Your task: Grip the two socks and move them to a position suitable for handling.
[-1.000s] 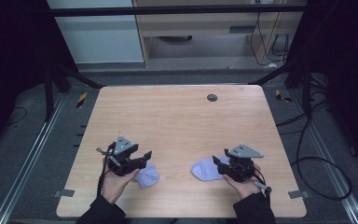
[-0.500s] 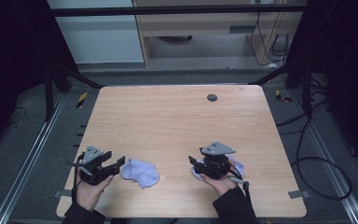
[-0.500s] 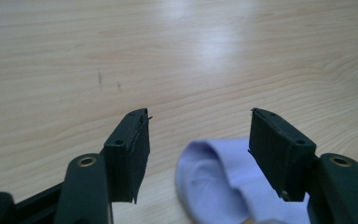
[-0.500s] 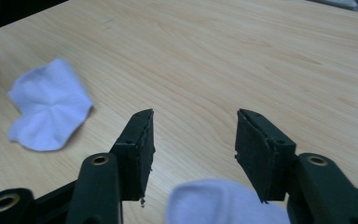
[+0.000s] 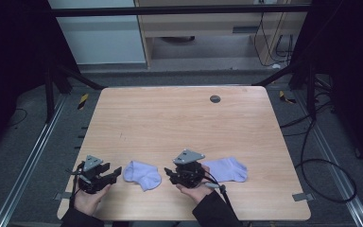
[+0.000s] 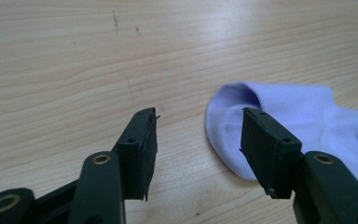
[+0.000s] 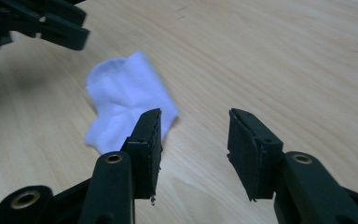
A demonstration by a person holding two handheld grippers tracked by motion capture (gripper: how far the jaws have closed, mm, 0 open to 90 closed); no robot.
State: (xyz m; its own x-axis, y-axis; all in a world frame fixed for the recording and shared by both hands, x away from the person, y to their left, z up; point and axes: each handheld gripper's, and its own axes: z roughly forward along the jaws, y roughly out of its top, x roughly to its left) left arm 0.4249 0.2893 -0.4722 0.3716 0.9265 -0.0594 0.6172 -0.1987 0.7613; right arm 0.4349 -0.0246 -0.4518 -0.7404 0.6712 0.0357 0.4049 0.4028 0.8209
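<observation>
Grippers first, nearest my edge of the table (image 5: 264, 142). My left gripper (image 5: 116, 171) sits at about seven o'clock on the tabletop, jaws spread and just closing a little, with nothing between them; in the left gripper view, bare wood fills the gap and the right-hand jaw overlaps the cuff edge of the crumpled sock (image 6: 303, 126). My right gripper (image 5: 168, 174) sits near six o'clock, jaws likewise spread, narrowing, and empty. A second ago each gripper stood against its own sock; since then the left has drawn back toward eight o'clock and the right has crossed toward the centre.

Socks next. The crumpled sock (image 5: 142, 173) lies between the two grippers, apart from both. The flat sock (image 5: 226, 168) lies at five o'clock, just behind my right hand (image 5: 194, 190), released and laid out.

Judgement: both socks are set down and free. With the right gripper pointing at the crumpled one, the next grip looks meant for it, probably to bring the pair together.

Farther off, a dark round grommet (image 5: 215, 99) sits at twelve o'clock.
</observation>
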